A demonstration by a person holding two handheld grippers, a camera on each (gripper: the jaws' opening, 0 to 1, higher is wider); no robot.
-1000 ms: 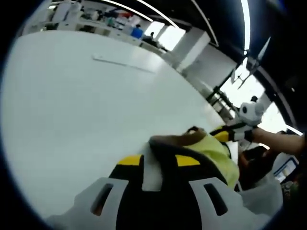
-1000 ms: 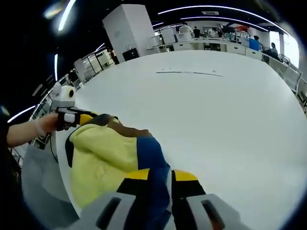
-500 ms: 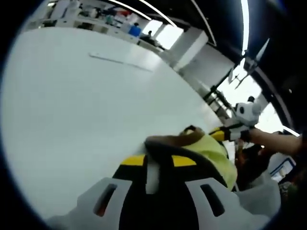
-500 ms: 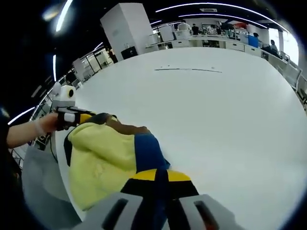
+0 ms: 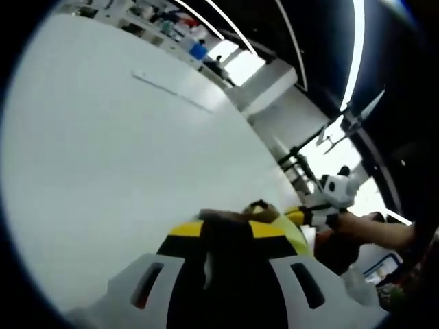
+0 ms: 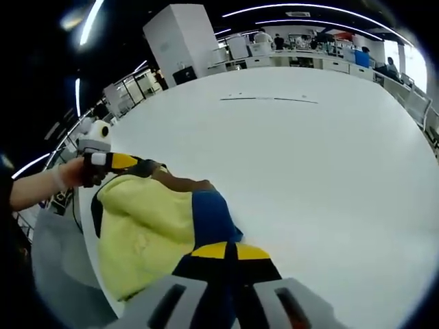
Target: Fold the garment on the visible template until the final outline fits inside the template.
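Right gripper view has the right gripper [image 6: 226, 252] at the near edge, its yellow-tipped jaws pinched together on the blue part of the garment [image 6: 147, 226], a bunched yellow, blue and brown piece lying at the near left side of the white bench [image 6: 309, 157]. Far left, the left gripper [image 6: 134, 164] grips the garment's dark corner, held by a hand [image 6: 72, 175]. Left gripper view shows that gripper's jaws closed on dark fabric, with the right gripper and its hand [image 5: 353, 223] at the right. A thin line [image 6: 269, 100] marks the far bench.
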